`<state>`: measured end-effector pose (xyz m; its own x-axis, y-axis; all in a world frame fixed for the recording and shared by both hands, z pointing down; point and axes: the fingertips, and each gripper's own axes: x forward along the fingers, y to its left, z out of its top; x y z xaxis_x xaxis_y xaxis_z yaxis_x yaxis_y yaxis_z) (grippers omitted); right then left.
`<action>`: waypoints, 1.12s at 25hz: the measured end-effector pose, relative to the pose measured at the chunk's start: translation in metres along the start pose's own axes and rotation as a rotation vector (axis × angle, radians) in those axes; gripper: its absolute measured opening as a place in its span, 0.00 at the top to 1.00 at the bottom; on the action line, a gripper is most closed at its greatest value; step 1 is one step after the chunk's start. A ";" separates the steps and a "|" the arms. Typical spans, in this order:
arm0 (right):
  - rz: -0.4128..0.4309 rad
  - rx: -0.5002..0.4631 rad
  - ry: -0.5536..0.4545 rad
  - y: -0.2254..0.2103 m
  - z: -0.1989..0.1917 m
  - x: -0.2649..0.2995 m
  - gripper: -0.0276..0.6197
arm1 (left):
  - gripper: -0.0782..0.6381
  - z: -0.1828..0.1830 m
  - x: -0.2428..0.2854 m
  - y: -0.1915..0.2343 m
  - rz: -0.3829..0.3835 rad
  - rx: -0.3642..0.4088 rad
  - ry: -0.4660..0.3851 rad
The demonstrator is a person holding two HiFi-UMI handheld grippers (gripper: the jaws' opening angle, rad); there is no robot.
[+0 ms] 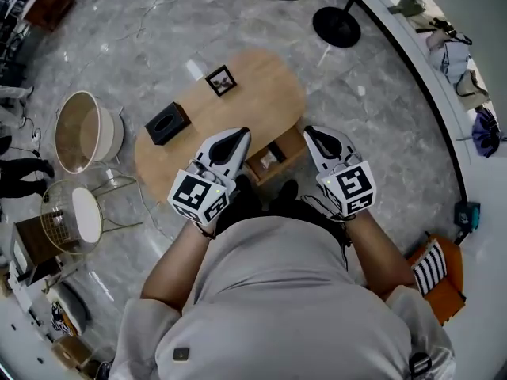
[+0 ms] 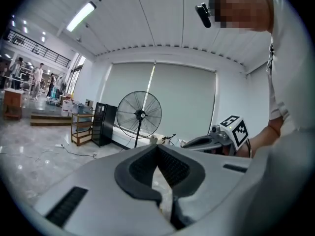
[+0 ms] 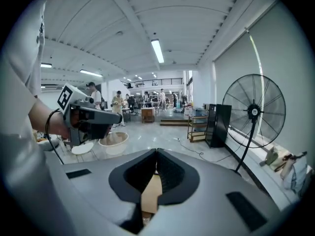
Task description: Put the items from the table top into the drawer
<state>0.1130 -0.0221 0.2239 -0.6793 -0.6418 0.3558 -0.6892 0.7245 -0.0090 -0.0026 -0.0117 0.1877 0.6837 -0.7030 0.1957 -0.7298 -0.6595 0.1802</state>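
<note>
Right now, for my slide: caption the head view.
Left gripper and right gripper, shut, above wooden table with tissue box and open drawer.

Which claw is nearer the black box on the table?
Left. The left claw hangs just right of the black box in the head view; the right claw sits farther right, past the open drawer.

Left gripper (image 1: 238, 134) and right gripper (image 1: 311, 131) abreast; jaws together.

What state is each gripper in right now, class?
Left grey two-jaw gripper: closed, holding nothing.
Right grey two-jaw gripper: closed, holding nothing.
</note>
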 end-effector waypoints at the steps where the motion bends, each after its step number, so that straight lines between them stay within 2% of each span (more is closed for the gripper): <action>1: -0.001 -0.002 -0.018 0.000 0.009 -0.010 0.91 | 0.88 0.007 -0.004 -0.006 0.003 -0.001 -0.007; 5: 0.014 -0.002 -0.057 0.003 0.022 -0.038 0.91 | 0.88 0.030 -0.022 -0.023 0.037 -0.011 -0.039; 9: 0.039 0.008 -0.073 0.001 0.026 -0.049 0.91 | 0.88 0.044 -0.029 -0.032 0.092 0.009 -0.062; 16: 0.100 -0.010 -0.096 0.006 0.035 -0.075 0.91 | 0.88 0.046 -0.042 -0.054 0.148 0.004 -0.060; 20: 0.093 -0.014 -0.112 0.017 0.038 -0.081 0.91 | 0.88 0.042 -0.058 -0.055 0.147 0.014 -0.041; 24: 0.078 0.022 -0.117 0.029 0.036 -0.090 0.91 | 0.88 0.039 -0.070 -0.062 0.120 0.018 -0.035; 28: 0.053 0.016 -0.130 0.059 0.041 -0.103 0.91 | 0.88 0.041 -0.097 -0.071 0.088 0.027 -0.051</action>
<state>0.1323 0.0762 0.1483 -0.7413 -0.6304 0.2303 -0.6545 0.7550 -0.0402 -0.0168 0.0927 0.1167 0.6168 -0.7706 0.1606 -0.7871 -0.6011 0.1384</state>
